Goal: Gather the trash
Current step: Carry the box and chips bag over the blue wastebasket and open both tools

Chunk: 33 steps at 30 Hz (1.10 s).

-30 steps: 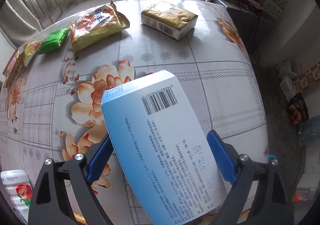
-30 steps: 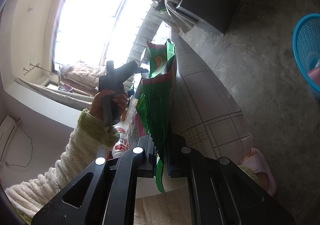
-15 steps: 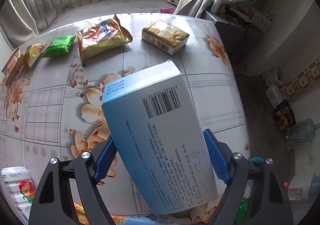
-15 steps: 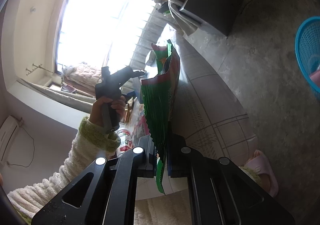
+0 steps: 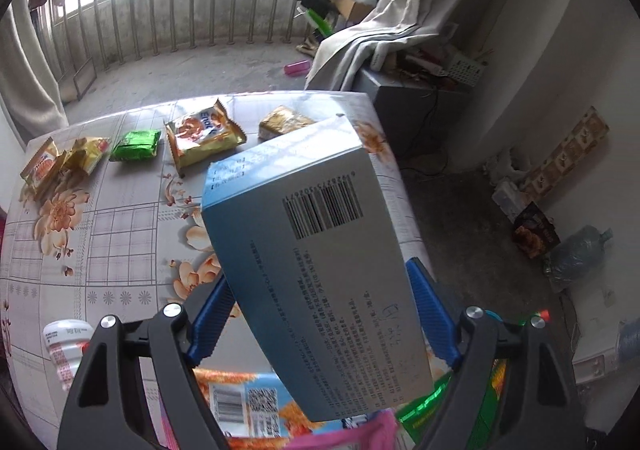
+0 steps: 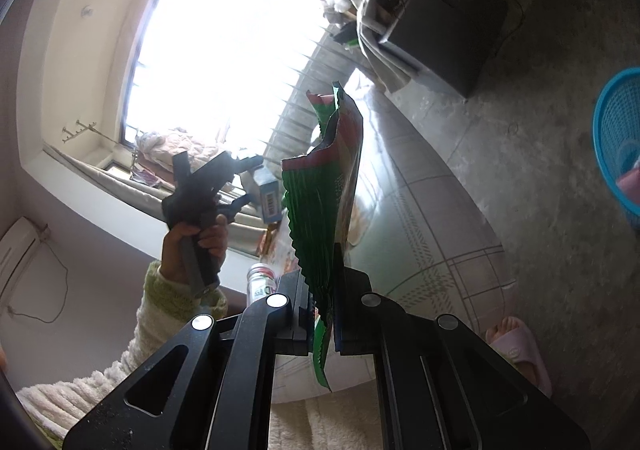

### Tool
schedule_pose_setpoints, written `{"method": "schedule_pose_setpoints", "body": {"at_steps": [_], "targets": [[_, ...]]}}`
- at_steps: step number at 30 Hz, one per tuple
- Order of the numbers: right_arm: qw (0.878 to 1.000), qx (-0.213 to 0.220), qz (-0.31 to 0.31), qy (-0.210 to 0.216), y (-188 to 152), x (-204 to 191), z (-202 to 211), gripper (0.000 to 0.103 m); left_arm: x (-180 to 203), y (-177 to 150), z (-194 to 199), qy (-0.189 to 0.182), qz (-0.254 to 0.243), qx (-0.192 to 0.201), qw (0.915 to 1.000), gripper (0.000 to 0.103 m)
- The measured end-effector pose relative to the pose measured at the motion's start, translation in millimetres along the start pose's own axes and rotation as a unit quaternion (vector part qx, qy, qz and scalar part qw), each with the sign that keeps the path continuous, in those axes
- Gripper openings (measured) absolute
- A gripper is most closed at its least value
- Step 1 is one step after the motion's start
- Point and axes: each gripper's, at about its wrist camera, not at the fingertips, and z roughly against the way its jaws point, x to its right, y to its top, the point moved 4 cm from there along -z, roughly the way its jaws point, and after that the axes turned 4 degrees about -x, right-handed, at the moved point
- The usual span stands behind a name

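The left gripper (image 5: 320,314) clamps the blue box (image 5: 316,250) with wide-set jaws above the surface (image 5: 120,234); the tilted box may slip. The right gripper (image 6: 322,314), jaws nearly closed, pinches a thin green wrapper (image 6: 328,185) that may slide free before reaching the blue basket (image 6: 616,137).

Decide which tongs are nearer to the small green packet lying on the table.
Left. The left tongs, holding the blue box, hover above the table bearing the green packet; the right tongs, gripping a green wrapper, hang off its edge.

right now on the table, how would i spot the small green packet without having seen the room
Start at the floral table and look to its far edge, toward the balcony railing, where wrappers lie in a row. The small green packet sits between a crumpled yellow wrapper and a bigger gold snack bag. It is the only solid shiny green one in that row.
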Motion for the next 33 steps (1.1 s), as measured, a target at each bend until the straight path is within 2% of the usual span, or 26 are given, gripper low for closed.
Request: {"method": "schedule_pose_setpoints", "body": {"at_steps": [7, 16, 21, 24, 29, 33], "targets": [[1.0, 0.03, 0.003, -0.005, 2, 1, 26, 0.005, 49, -22, 26, -0.05, -0.033, 0.008, 0.9982, 0.08], [0.994, 0.096, -0.018, -0.039, 1, 26, 78, 0.005, 163, -65, 22, -0.121, -0.112, -0.024, 0.986, 0.08], [0.987, 0.13, -0.047, -0.083, -5, 60, 110, 0.005, 232, -96, 0, -0.149, -0.163, -0.061, 0.9734, 0.08], [0.981, 0.147, -0.078, -0.098, -5, 87, 125, 0.005, 276, -121, -22, -0.155, -0.205, -0.095, 0.9616, 0.08], [0.97, 0.168, -0.136, -0.111, -6, 135, 139, 0.005, 345, -165, -75, -0.158, -0.251, -0.165, 0.9407, 0.08], [0.96, 0.182, -0.176, -0.118, -2, 174, 144, 0.005, 385, -190, -120, -0.151, -0.27, -0.209, 0.9277, 0.081]]}}
